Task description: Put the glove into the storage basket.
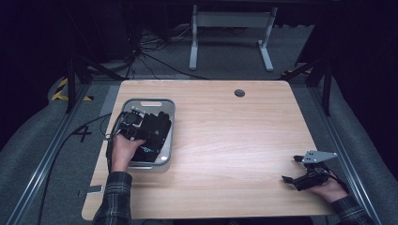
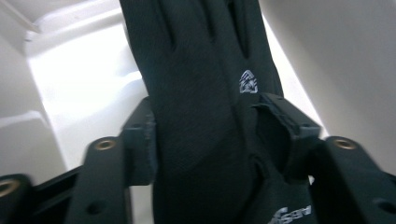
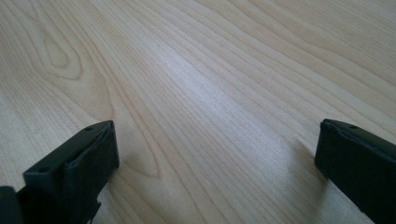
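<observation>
A black glove (image 1: 156, 127) with a small white logo lies in a grey plastic bin (image 1: 170, 140) at the table's left. My left gripper (image 1: 138, 123) reaches down into the bin. In the left gripper view its jaws press in on both sides of the glove (image 2: 196, 70), which bunches between them; the left gripper (image 2: 205, 140) is shut on it. The glove's fingers stretch away toward the bin's far wall (image 2: 70, 28). My right gripper (image 1: 292, 168) rests low at the table's front right, open, with bare wood between its jaws (image 3: 215, 158).
The wooden table (image 1: 234, 136) has a round cable hole (image 1: 240, 93) near its far edge. A small grey object (image 1: 95, 189) lies at the front left corner. Another table's white legs (image 1: 230, 28) and cables stand on the floor beyond.
</observation>
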